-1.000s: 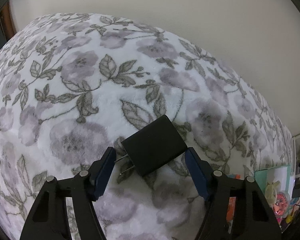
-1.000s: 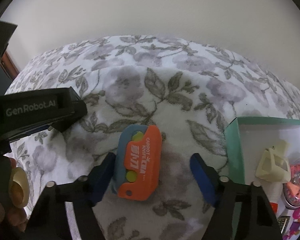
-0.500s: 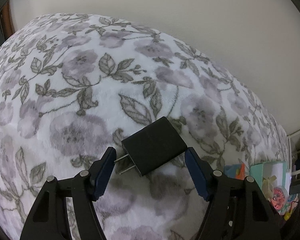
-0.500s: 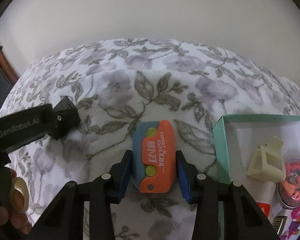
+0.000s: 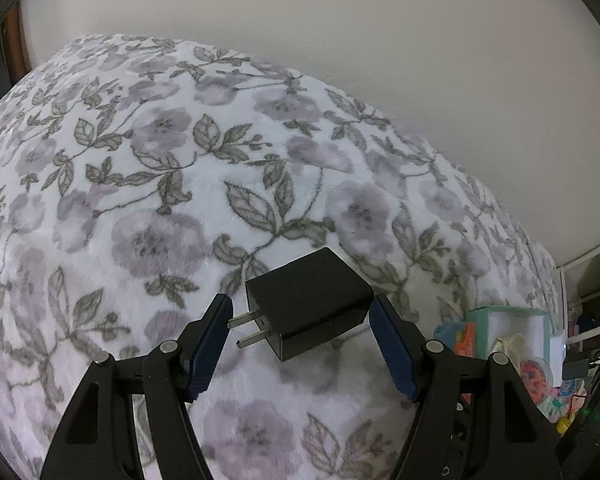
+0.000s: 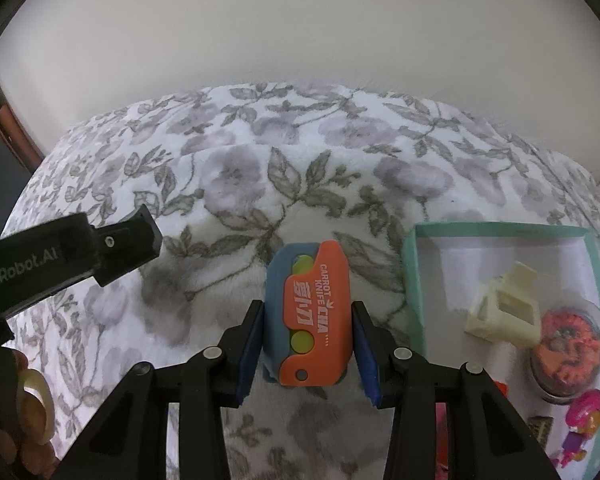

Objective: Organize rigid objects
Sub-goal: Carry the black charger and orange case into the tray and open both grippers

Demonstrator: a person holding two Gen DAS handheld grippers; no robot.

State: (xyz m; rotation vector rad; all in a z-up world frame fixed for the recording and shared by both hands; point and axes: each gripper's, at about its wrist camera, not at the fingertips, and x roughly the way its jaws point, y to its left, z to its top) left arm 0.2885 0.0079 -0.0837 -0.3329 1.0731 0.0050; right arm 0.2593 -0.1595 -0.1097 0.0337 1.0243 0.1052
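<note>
Plush white bedding printed with grey-violet flowers (image 5: 180, 168) fills both views under a plain pale wall. Between the right gripper (image 6: 307, 354) pads sits the orange-and-blue plastic toy carrot knife (image 6: 310, 320), jaws narrowed onto its sides, apparently gripping. Just right of it lies the teal-rimmed cardboard box (image 6: 414, 280) with a cream plastic piece (image 6: 504, 308). The left gripper (image 5: 300, 340) straddles the black cuboid wall charger (image 5: 312, 304), its right pad touching a corner; closing on the prongs and that corner could twist it loose.

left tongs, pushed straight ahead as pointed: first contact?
Likely the black charger, sitting between the open left tongs; past it only floral blanket. Depth is hard to judge.
</note>
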